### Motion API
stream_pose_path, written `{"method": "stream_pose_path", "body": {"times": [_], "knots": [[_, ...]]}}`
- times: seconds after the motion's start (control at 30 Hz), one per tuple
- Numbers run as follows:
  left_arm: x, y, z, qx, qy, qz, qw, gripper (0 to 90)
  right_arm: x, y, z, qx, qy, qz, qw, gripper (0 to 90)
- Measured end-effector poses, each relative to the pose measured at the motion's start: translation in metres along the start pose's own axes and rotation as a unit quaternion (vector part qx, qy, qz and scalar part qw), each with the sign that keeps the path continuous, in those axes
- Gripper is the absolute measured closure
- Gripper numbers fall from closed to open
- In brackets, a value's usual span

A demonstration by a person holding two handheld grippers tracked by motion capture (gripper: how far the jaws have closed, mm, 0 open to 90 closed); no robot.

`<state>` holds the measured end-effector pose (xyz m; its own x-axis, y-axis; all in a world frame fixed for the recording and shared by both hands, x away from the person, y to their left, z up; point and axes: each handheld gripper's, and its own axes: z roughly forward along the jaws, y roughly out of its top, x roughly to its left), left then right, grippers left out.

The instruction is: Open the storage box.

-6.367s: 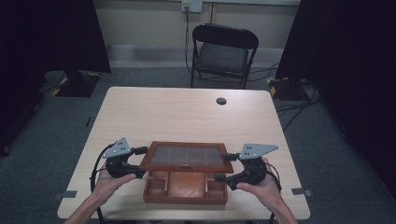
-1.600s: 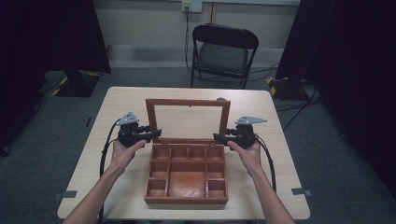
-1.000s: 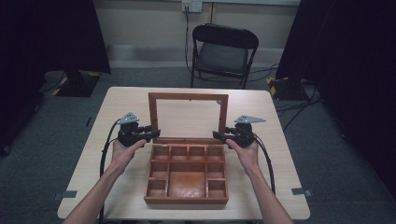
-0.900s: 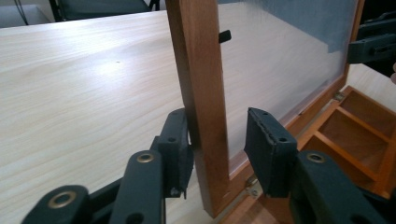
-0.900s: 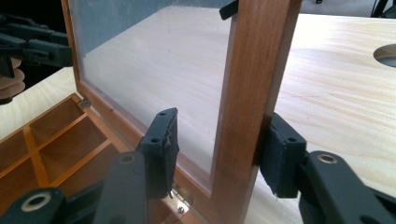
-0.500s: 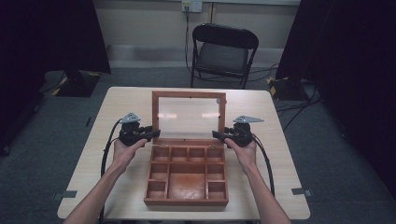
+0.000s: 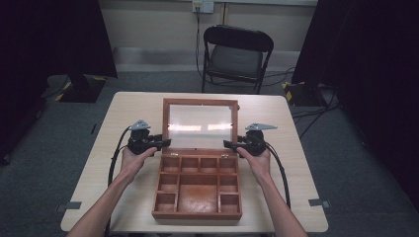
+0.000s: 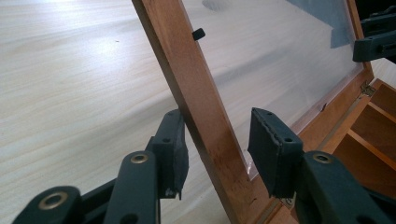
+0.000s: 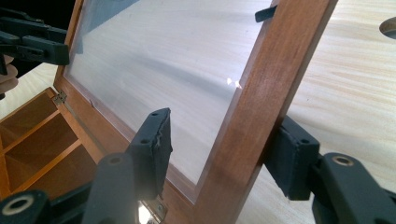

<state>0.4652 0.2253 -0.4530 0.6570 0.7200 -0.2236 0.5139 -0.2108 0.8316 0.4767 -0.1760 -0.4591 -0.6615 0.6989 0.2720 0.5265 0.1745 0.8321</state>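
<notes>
A wooden box (image 7: pixel 196 215) with several compartments lies on the table, its glass-paned lid (image 7: pixel 200 123) swung up and leaning back. My left gripper (image 7: pixel 165 142) is at the lid's left side rail, low near the hinge. In the left gripper view its jaws (image 8: pixel 218 128) straddle that rail (image 8: pixel 187 88): one pad touches the wood, the other stands off the glass. My right gripper (image 7: pixel 228 144) mirrors it on the right rail (image 9: pixel 261 88), and its jaws (image 9: pixel 220 133) are apart, with only the outer pad against the frame. Both are open.
The pale wooden table (image 7: pixel 133 113) has bare room to the left, the right and behind the lid. A dark round thing (image 9: pixel 388 28) sits on the table beyond the lid. A black folding chair (image 7: pixel 237 54) stands past the far edge.
The lid, shut flat 6.4 s ago, has been swung up. In the last second it tilted a little further back. Both grippers moved away from the person with it.
</notes>
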Motion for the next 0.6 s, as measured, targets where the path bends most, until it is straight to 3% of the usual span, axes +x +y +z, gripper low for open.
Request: {"method": "stream_pose_path", "body": {"times": [0.3,0.43,0.6], "knots": [[0.0,-0.001,0.006,0.008,0.002,0.0,1.0,50.7,-0.002,-0.002,0.002,0.007,0.001,0.012,0.9999,40.8],[0.003,-0.004,0.01,0.009,-0.008,-0.018,0.9998,49.2,-0.003,-0.004,0.004,0.011,0.0,0.014,0.9998,38.2],[0.004,-0.005,0.011,0.011,-0.007,-0.022,0.9997,47.6,-0.005,-0.005,0.006,0.018,-0.002,0.017,0.9997,35.5]]}}
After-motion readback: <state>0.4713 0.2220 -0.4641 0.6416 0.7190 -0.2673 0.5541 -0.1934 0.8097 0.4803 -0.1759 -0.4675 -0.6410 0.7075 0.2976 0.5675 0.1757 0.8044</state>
